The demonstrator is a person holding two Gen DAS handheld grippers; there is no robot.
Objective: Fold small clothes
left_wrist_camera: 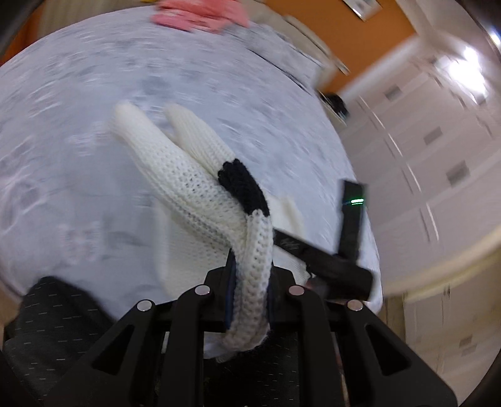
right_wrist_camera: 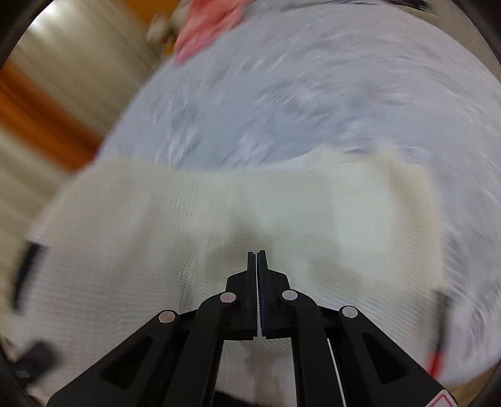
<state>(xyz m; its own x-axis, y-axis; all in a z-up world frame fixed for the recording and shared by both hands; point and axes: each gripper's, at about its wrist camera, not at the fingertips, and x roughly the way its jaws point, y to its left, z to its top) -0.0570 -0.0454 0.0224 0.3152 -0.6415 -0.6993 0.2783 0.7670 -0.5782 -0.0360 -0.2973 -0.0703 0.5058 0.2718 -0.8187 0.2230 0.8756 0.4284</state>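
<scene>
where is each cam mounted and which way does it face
Left wrist: on the left gripper, angled down at the bed; its jaws pinch a cream knit sleeve.
Right wrist: on the right gripper, angled down at the cream knit garment; jaws shut, empty.
Shared: bed, cream garment, pink cloth.

Knit garment (right_wrist_camera: 194, 219) spread on bed (right_wrist_camera: 313, 94), near edge. Right tool (right_wrist_camera: 257, 255) above its middle. Left tool (left_wrist_camera: 250, 275) has a knit strip (left_wrist_camera: 253, 250) between its fingers; the strip trails toward 11 o'clock. Second garment (left_wrist_camera: 200, 15) at far edge, 12 o'clock.
</scene>
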